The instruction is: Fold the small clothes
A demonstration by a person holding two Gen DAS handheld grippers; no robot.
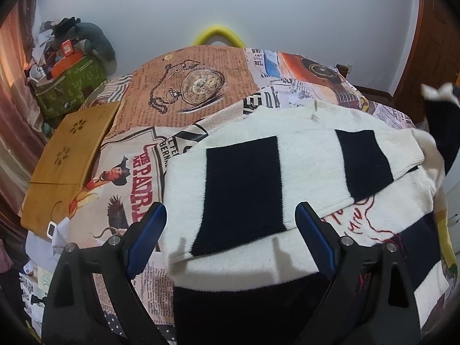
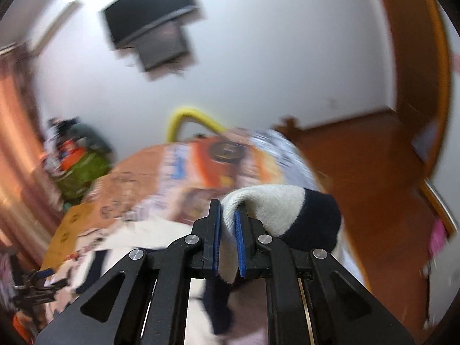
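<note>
A small cream and navy striped sweater (image 1: 287, 161) lies on the printed bedsheet (image 1: 178, 106). One sleeve (image 1: 241, 189) is folded across its body. My left gripper (image 1: 231, 224) is open and empty, its jaws wide apart just above the folded sleeve and the sweater's lower part. My right gripper (image 2: 227, 224) is shut on the cream cuff of the other sleeve (image 2: 276, 207) and holds it up in the air. That raised sleeve also shows at the right edge of the left wrist view (image 1: 440, 120). The right wrist view is blurred.
A wooden lap tray (image 1: 69, 161) lies on the bed's left side. A green bag piled with clutter (image 1: 72, 83) stands by the wall at the left. A yellow curved bar (image 1: 218, 36) is behind the bed. A wooden door (image 2: 408, 66) is at the right.
</note>
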